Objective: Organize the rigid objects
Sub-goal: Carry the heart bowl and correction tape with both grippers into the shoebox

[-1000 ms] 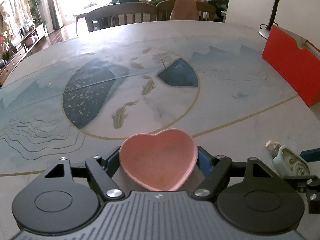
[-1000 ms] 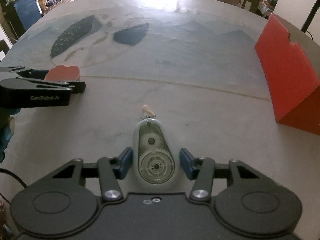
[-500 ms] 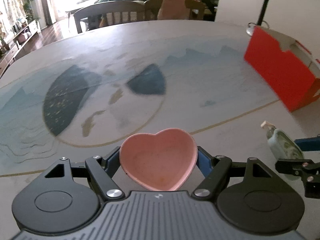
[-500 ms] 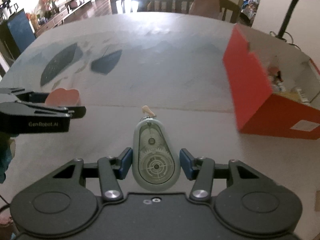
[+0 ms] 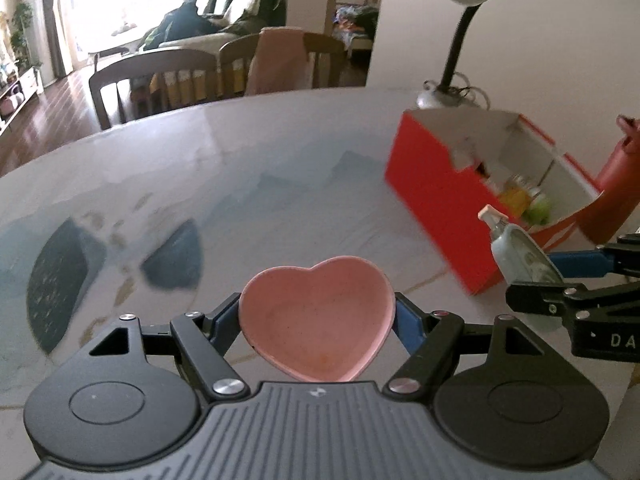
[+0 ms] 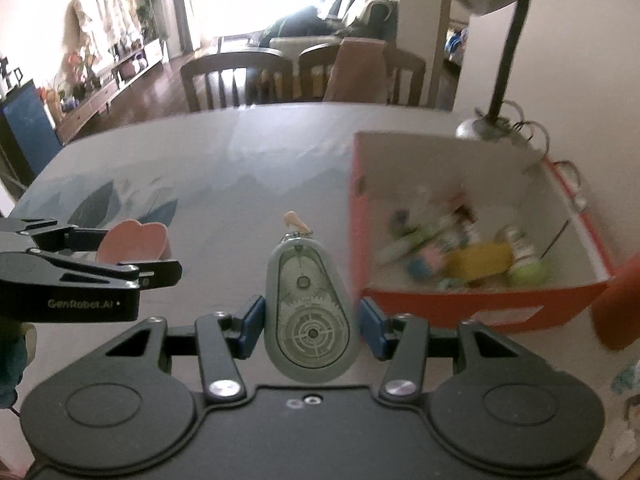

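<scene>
- The tabletop [image 5: 248,168] is big and round-edged, pale, with a painted picture of blue hills and dark blue shapes on it.
- Behind its far edge stand wooden chairs [image 6: 236,80]; one has a pinkish cloth [image 5: 280,60] hung over its back. Past them is a sofa with piled clothes and a very bright window.
- A desk lamp [image 6: 500,52] with a bendy black neck stands at the far right corner of the tabletop.
- A red box [image 5: 444,216] with white inside walls sits open near the right edge, just in front of the lamp. It holds a blurry heap of small things, yellow, green and pink.
- A red-orange thing [image 5: 616,184] rises just beside the box at the right; I cannot tell what it is.
- The left gripper [image 5: 318,316] has its jaws wide and pressed on both sides of a pink heart-shaped dish [image 5: 316,320], held up over the tabletop.
- The right gripper [image 6: 312,320] has its jaws about half closed, squeezing a grey see-through tape roller [image 6: 310,312] with little wheels inside, its tip pointing away.
- Both grippers are side by side, left of the box's near corner.
</scene>
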Available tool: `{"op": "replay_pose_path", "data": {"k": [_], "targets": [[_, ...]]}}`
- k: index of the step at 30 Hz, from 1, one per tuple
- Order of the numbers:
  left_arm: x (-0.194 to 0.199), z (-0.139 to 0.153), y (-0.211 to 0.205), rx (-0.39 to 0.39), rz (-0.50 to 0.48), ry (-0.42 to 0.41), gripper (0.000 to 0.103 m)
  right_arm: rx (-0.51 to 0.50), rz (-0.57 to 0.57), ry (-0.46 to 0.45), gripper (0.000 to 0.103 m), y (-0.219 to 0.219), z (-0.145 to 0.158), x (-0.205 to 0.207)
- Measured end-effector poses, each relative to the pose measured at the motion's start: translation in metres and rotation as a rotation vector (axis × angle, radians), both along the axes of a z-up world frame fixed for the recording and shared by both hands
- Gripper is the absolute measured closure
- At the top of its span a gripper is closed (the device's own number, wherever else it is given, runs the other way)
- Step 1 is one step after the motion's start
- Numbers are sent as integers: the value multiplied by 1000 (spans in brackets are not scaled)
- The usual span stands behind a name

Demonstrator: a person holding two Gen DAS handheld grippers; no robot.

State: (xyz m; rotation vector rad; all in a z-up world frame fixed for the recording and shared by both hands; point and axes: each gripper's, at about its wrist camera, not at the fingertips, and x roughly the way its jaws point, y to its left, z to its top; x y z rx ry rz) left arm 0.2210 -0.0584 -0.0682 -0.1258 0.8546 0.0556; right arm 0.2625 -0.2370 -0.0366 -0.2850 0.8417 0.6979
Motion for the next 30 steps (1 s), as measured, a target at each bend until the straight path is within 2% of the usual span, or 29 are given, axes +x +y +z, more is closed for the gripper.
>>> {"op": "replay_pose_path", "data": {"k": [8,14,22,30], "targets": [[51,30,-55,11,-68,-57,25,33,-56,-36,52,-43,14,52],[93,35,-100,23,-127,-68,25,47,-119,-34,52,-72,13,100],[151,22,-148,31,-180,-31,25,16,-154,-21,52,-89,-5,150],[199,-7,-170,53,-198,45,25,-50,-148,24,52,-91,-32,181]]}}
